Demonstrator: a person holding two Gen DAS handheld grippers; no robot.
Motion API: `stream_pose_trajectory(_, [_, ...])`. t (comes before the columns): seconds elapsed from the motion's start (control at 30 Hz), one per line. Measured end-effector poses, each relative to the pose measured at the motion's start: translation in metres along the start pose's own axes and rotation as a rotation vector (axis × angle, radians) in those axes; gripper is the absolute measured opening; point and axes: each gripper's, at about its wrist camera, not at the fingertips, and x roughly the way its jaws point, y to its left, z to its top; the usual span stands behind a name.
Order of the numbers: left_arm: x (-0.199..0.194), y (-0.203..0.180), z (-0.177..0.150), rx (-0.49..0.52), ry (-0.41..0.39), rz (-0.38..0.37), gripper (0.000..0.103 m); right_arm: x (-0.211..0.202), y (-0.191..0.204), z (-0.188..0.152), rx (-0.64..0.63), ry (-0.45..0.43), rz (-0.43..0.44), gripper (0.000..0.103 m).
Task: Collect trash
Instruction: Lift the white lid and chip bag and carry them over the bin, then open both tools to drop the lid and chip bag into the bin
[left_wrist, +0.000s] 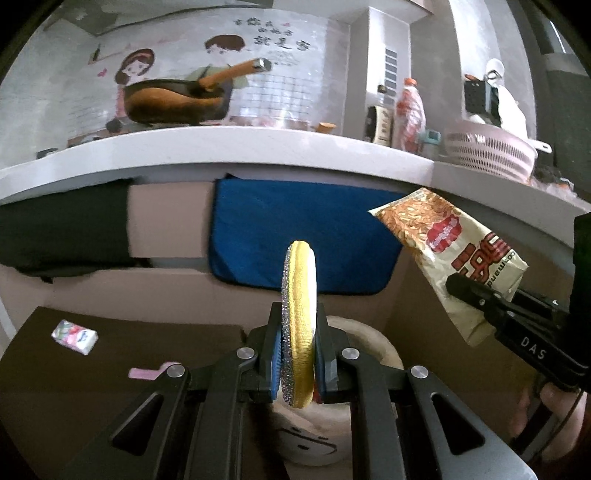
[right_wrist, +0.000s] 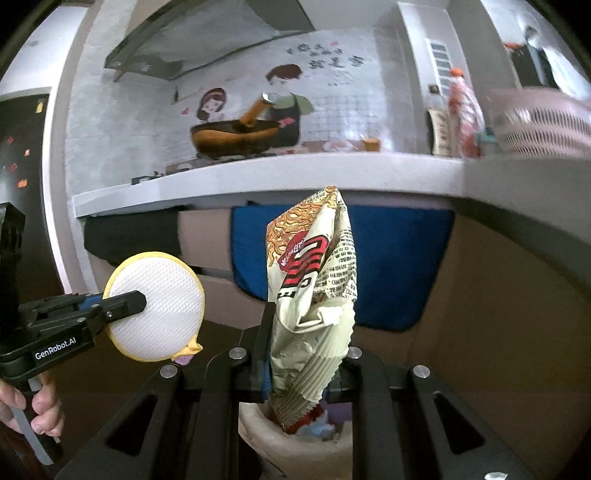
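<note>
Two bits of trash are being carried at once, both held just above the cream bin (right_wrist: 295, 439). A round scrubbing pad (left_wrist: 300, 325) is pinched edge-on by the left gripper (left_wrist: 298, 363), and a crumpled noodle wrapper (right_wrist: 314, 295) is clamped near its crimped bottom seam by the right gripper (right_wrist: 301, 354), its tail hanging right over the bin's mouth. Both look feather-light; the pad seems soft and squashy, so it's best taken by the rim, while the wrapper is probably slick, crinkly film, best gripped at the seam. One small tissue pack (left_wrist: 75, 336) is left lying well off to the bin's left.
</note>
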Motion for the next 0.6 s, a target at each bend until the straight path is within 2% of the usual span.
stream_pose_trajectory(0.13, [0.025, -0.007, -0.01, -0.006, 0.032, -0.017, 0.015, 0.011, -0.013, -0.011, 0.027, 0.025, -0.004, 0.017])
stream_pose_trajectory(0.37, [0.066, -0.001, -0.026, -0.014, 0.103, 0.0, 0.015, 0.041, -0.021, -0.028, 0.031, 0.085, -0.01, 0.018])
stream_pose_trajectory(0.6, [0.089, 0.005, -0.032, -0.004, 0.127, 0.009, 0.015, 0.067, -0.031, -0.043, 0.07, 0.128, 0.001, 0.018])
